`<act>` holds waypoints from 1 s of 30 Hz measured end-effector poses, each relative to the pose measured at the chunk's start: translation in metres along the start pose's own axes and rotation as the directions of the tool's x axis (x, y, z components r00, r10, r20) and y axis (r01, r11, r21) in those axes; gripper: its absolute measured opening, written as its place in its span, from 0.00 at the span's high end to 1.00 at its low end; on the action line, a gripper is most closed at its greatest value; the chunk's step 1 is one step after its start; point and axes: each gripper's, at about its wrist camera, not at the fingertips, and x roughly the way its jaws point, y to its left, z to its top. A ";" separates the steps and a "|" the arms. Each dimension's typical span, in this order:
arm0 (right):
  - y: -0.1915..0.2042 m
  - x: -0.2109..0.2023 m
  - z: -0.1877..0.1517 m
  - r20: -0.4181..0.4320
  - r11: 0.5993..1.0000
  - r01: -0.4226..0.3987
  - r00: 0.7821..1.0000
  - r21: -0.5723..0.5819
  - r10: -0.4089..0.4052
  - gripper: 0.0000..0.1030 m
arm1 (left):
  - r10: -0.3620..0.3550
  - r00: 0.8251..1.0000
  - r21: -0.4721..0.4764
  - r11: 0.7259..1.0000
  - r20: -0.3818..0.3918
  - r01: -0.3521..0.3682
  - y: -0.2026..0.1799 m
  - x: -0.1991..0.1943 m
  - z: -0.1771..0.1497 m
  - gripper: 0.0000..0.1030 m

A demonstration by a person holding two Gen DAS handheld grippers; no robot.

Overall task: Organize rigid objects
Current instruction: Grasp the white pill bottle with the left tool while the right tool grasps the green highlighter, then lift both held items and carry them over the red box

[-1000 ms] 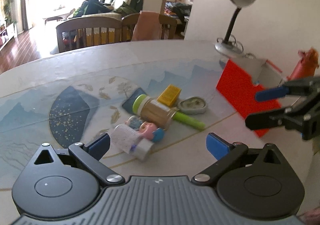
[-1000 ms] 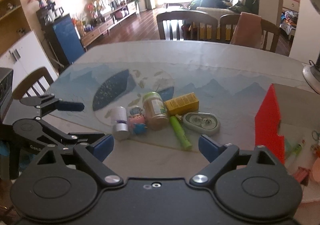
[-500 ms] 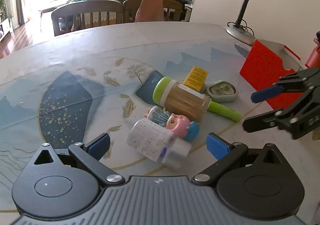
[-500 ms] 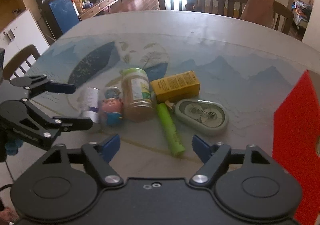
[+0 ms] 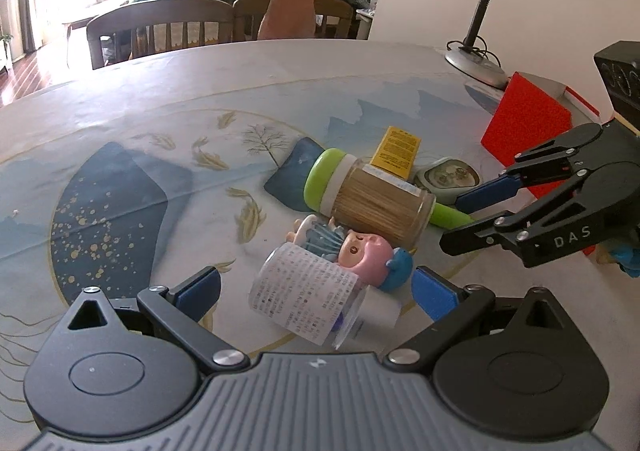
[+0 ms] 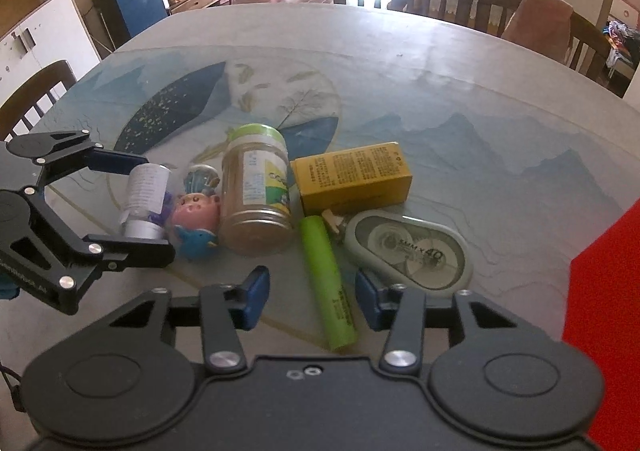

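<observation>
A cluster lies on the table: a small white bottle (image 5: 308, 303) (image 6: 144, 199), a pink and blue figurine (image 5: 360, 255) (image 6: 196, 219), a toothpick jar with a green lid (image 5: 368, 199) (image 6: 256, 195), a yellow box (image 5: 396, 151) (image 6: 352, 177), a green tube (image 6: 328, 283) and a correction tape (image 6: 408, 247). My left gripper (image 5: 316, 293) is open, its fingers either side of the white bottle. My right gripper (image 6: 312, 293) is open around the green tube.
A red open box (image 5: 524, 127) (image 6: 600, 311) stands at the right of the table. A desk lamp (image 5: 488, 11) stands behind it. Chairs (image 5: 160, 31) line the far table edge.
Both grippers have moved forward and down toward the cluster. The left now straddles the white bottle, the right straddles the green tube, and its jaws have narrowed.
</observation>
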 end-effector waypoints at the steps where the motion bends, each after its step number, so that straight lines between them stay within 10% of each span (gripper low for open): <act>1: 0.000 0.001 0.000 -0.002 1.000 0.003 1.000 -0.005 -0.003 0.61 | -0.002 1.000 0.001 1.000 0.003 0.002 0.000 0.000 0.000 0.01; 10: 0.005 0.005 0.001 0.001 0.998 0.051 0.999 -0.028 -0.051 0.73 | 0.001 1.000 0.005 1.000 -0.008 -0.001 -0.002 0.002 -0.003 0.21; 30: 0.011 -0.019 -0.020 0.003 0.992 0.042 0.999 0.118 -0.043 0.85 | 0.047 0.996 -0.087 0.995 -0.074 -0.053 -0.017 -0.017 -0.012 0.25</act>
